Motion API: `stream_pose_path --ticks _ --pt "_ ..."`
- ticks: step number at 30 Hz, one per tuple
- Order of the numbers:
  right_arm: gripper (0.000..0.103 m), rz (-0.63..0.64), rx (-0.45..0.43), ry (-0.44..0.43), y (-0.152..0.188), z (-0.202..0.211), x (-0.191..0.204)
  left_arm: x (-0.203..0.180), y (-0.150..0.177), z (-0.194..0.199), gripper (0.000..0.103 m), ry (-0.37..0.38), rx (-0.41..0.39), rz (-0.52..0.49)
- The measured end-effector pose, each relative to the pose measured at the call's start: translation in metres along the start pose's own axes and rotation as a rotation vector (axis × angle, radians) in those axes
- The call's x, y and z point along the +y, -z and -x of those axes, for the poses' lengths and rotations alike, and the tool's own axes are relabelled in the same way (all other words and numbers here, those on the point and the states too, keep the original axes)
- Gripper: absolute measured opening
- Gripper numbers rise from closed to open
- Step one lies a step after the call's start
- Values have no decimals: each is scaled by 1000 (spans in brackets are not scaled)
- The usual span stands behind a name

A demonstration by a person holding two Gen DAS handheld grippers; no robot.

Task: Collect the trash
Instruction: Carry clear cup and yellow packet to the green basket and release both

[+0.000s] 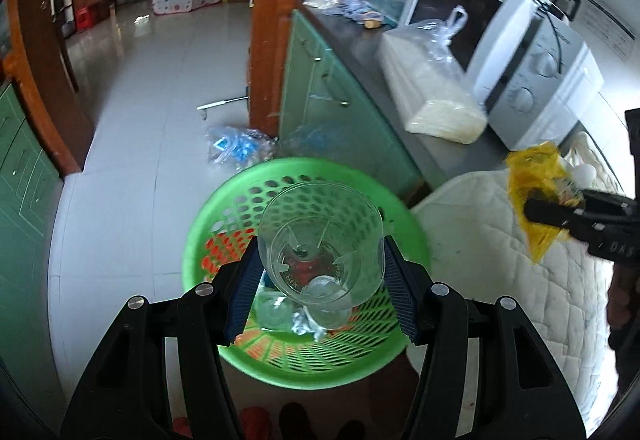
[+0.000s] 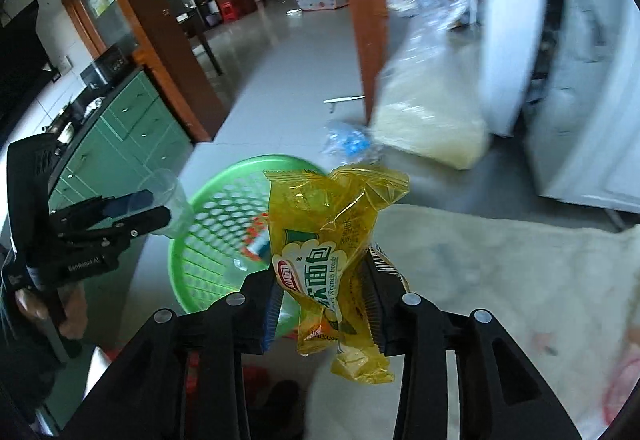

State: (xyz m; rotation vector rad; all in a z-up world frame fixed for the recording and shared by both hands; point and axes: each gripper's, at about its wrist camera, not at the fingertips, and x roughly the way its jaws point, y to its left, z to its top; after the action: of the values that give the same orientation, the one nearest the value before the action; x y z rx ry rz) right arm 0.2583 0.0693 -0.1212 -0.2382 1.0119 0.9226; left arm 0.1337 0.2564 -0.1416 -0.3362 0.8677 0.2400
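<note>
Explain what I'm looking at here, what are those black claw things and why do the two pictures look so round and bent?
Those are hand-held grabbers, one in each of a person's hands, each with a wide-angle camera looking along its two fingers; that lens bends the picture. The left grabber's view shows the left gripper squeezing a clear plastic cup above a green basket that already holds some trash. The right grabber's view shows the right gripper clamped on a yellow bread wrapper, beside the same basket. A white quilted cloth lies next to it.

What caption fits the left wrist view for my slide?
Left hand-held gripper holds a clear plastic cup over the green basket; right hand-held gripper brings a yellow wrapper.
</note>
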Motion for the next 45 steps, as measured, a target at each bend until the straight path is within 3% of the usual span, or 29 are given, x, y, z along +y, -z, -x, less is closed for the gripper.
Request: stream_pose_path --ticks 5,8,10,16,34,45 --pt "41 -45 30 -44 -4 -41 28 21 -3 -10 58 -2 25 26" --pt "53 -90 45 -77 -6 -62 36 28 -5 -16 59 -3 43 27" --pt "67 -114 39 -86 -6 -71 40 32 -4 -20 60 -1 52 27" --pt "79 -124 29 -100 -11 -77 53 43 -3 -32 63 6 91 34" --pt "82 -124 22 -259 6 -64 53 46 0 -40 69 32 110 20" --pt "86 -8 22 -275 16 -55 63 38 -10 -32 69 59 83 -7"
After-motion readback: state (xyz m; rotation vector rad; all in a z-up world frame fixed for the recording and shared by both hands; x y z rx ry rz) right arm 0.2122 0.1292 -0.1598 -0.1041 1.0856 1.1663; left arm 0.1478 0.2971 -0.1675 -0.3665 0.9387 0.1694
